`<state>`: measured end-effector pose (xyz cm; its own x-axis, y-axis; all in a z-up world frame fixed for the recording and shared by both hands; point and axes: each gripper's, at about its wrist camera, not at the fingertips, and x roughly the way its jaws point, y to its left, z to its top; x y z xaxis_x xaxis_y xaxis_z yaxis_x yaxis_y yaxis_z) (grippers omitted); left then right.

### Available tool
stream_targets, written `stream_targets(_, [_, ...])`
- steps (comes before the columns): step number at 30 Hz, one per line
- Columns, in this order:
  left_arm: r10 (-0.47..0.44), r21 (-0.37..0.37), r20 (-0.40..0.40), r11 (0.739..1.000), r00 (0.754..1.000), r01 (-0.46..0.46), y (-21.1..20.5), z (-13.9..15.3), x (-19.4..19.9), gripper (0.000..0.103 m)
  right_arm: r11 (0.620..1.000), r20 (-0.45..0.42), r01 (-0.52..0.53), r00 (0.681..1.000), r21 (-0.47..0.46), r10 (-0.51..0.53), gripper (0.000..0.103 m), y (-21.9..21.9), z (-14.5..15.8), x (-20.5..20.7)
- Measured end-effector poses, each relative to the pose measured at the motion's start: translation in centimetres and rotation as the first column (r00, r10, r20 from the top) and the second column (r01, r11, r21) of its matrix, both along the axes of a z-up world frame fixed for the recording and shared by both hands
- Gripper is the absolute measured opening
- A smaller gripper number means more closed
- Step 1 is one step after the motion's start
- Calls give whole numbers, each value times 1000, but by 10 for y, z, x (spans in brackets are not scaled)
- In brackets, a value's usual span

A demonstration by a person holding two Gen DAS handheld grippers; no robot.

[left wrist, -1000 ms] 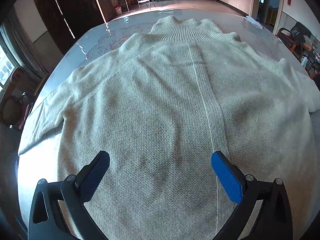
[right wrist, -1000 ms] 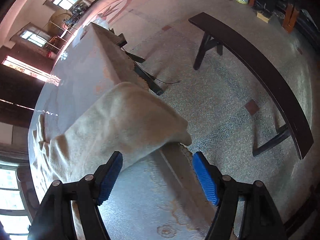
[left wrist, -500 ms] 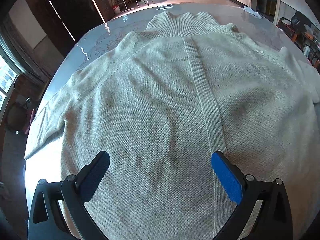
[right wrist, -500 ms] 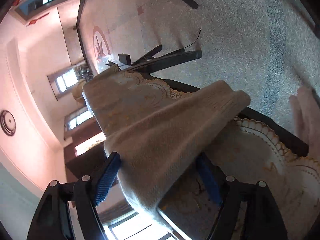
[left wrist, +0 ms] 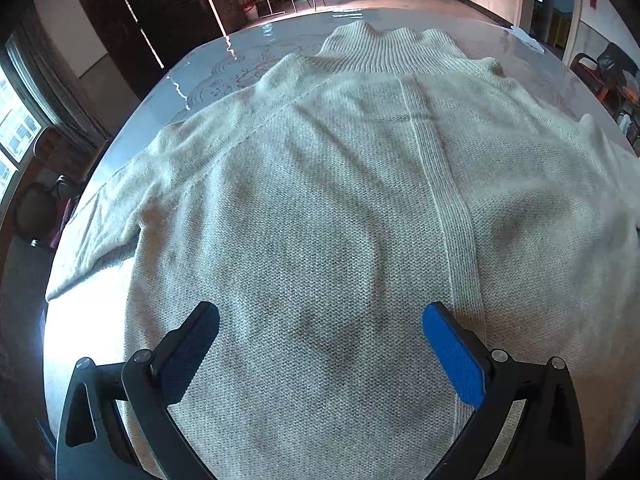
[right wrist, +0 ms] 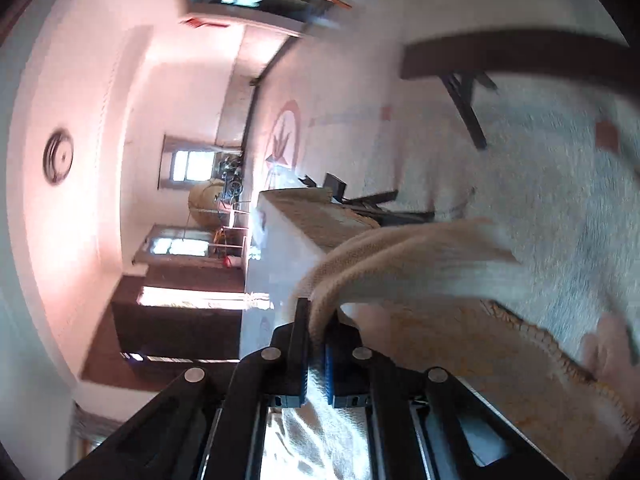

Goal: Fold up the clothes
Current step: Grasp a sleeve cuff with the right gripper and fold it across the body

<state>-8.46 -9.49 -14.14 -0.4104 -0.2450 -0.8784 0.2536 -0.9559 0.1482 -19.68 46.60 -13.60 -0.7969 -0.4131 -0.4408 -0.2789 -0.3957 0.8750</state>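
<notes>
Cream sweater (left wrist: 340,208) flat on table (left wrist: 224,64); left gripper (left wrist: 320,340) fingers apart above it; right gripper (right wrist: 316,320) clamped on its sleeve (right wrist: 400,264)

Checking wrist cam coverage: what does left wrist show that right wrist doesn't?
Left wrist only: the sweater body spread flat on the table, ribbed collar at the far end, left gripper open above it, gripping nothing.
Right wrist only: right gripper shut on a sleeve, a bench on the floor, a hand at the edge.
Both: the same sweater and table.
</notes>
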Motion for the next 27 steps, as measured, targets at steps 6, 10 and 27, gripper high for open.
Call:
stream_targets(6, [58, 43, -49, 997, 997, -56, -24, 9, 16, 103, 861, -200, -189, 928, 473, 314, 4, -168, 152, -15])
stream_targets(10, [120, 73, -70, 991, 990, -115, -50, 13, 34, 103, 596, -172, -307, 772, 742, 612, 4, -353, 170, -3])
stream_targets(27, [182, 27, -213, 983, 960, -180, -127, 48, 13, 103, 116, 430, -671, 588, 732, 685, 23, -486, 45, 29])
